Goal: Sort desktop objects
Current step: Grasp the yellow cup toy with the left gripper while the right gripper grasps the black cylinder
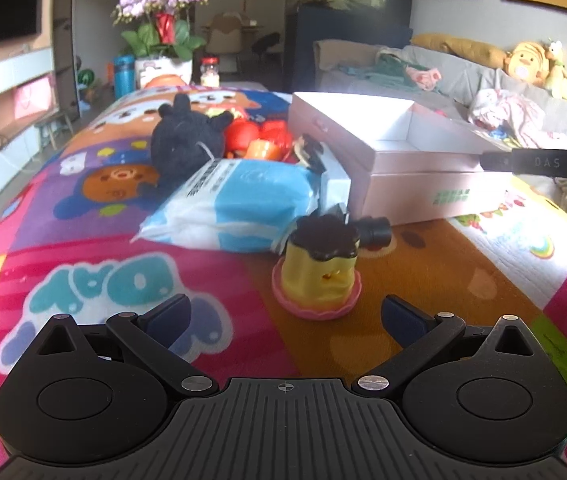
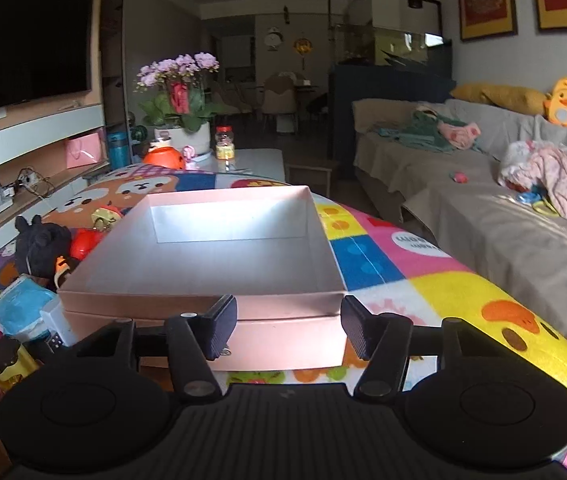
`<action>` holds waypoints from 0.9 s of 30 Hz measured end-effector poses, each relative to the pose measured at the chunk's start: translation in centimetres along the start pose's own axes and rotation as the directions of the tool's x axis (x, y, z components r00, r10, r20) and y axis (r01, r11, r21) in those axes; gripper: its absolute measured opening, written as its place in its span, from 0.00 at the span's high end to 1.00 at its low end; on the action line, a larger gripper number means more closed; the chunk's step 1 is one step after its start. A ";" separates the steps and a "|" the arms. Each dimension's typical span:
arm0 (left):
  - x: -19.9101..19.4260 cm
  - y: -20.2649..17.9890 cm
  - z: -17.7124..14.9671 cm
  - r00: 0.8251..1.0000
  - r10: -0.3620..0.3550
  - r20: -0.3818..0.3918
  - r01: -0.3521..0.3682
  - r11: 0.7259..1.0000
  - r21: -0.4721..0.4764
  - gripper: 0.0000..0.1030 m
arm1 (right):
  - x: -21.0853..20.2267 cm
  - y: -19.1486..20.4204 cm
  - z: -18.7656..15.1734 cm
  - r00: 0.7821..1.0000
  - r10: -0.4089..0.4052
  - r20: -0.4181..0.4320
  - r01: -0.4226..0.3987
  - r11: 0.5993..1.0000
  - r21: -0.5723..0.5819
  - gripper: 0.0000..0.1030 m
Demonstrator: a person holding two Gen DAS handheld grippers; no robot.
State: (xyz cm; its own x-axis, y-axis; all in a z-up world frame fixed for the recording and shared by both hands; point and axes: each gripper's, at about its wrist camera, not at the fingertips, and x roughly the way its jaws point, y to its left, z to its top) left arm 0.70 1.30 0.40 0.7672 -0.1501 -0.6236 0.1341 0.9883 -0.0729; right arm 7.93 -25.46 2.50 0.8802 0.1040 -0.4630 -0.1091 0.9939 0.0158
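A yellow pudding toy (image 1: 317, 268) with a dark brown top sits on a pink base on the colourful mat, just ahead of my left gripper (image 1: 285, 316), which is open with nothing between its fingers. The toy also shows at the lower left of the right wrist view (image 2: 7, 360). A pale pink open box (image 2: 219, 248) stands empty in front of my right gripper (image 2: 289, 328), which is open and empty at the box's near wall. The same box (image 1: 395, 152) lies right of centre in the left wrist view.
A blue and white wipes pack (image 1: 239, 200), a black plush toy (image 1: 187, 136), red and orange toys (image 1: 259, 136) and a small black cylinder (image 1: 375, 230) lie left of the box. A potted orchid (image 2: 179, 92) stands at the far end. A sofa (image 2: 483, 208) runs along the right.
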 end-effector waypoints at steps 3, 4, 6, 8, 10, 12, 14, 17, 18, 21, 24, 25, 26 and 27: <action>0.3 0.8 0.0 1.000 -0.016 -0.020 0.015 0.999 -0.048 0.00 | -0.7 -1.1 1.0 0.998 0.002 0.062 -0.007 0.997 0.083 0.16; 0.3 0.9 0.0 1.000 -0.018 -0.021 0.017 0.999 -0.049 0.00 | -0.7 -1.7 1.4 0.997 -0.008 0.074 -0.002 0.990 0.139 0.12; 0.3 0.7 -0.1 1.000 -0.014 -0.021 0.013 0.999 -0.040 0.00 | 0.0 -3.0 2.0 0.997 -0.020 0.070 0.004 0.974 0.226 0.08; 0.4 0.6 -0.1 0.999 -0.012 -0.030 0.011 0.999 -0.032 0.00 | 1.5 -3.7 2.5 0.999 -0.031 0.034 0.021 0.964 0.265 0.09; 0.6 0.4 0.0 0.999 -0.010 -0.050 0.010 1.000 0.000 0.00 | 3.1 -4.1 2.8 1.000 0.000 -0.005 0.002 0.956 0.292 0.14; 0.6 0.1 0.0 0.998 -0.008 -0.064 0.010 0.999 0.031 0.00 | 4.0 -3.8 3.1 0.997 0.066 -0.038 -0.052 0.952 0.301 0.27; 0.6 0.1 0.0 0.998 -0.007 -0.066 0.010 0.999 0.044 0.00 | 4.1 -2.5 3.1 0.996 0.085 -0.039 -0.070 0.955 0.289 0.25; 0.4 0.2 -0.2 0.999 -0.012 -0.052 0.014 0.999 0.036 0.00 | 3.8 -0.9 3.0 0.990 0.138 -0.024 -0.129 0.963 0.238 0.25; 0.3 0.4 -0.2 0.999 -0.015 -0.044 0.017 1.000 0.026 0.00 | 3.9 -0.7 3.0 0.985 0.168 -0.027 -0.157 0.960 0.232 0.25; -0.2 0.8 -0.2 0.999 -0.029 -0.020 0.029 0.999 -0.018 0.00 | 2.5 0.3 2.5 0.988 0.152 0.004 -0.151 0.972 0.183 0.25; -0.2 0.5 0.4 0.998 -0.063 0.010 0.064 0.997 -0.033 0.00 | 0.6 1.2 1.7 0.992 0.122 0.042 -0.126 0.985 0.117 0.21; -0.1 0.1 0.7 0.997 -0.071 0.021 0.071 0.997 -0.026 0.00 | 0.2 1.2 1.6 0.992 0.121 0.044 -0.126 0.986 0.113 0.20; 0.1 -0.3 1.0 0.997 -0.073 0.031 0.073 0.997 -0.014 0.01 | -0.3 1.4 1.4 0.991 0.125 0.039 -0.129 0.986 0.108 0.20; 0.4 -0.7 1.2 0.997 -0.066 0.039 0.066 0.998 0.002 0.09 | -0.8 1.5 1.2 0.991 0.129 0.030 -0.132 0.986 0.102 0.20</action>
State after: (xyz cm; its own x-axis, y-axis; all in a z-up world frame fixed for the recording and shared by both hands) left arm 1.66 0.48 1.14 0.7803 -0.2158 -0.5870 0.1853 0.9762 -0.1126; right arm 7.65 -24.06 3.97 0.8723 0.2327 -0.4301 -0.1763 0.9700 0.1673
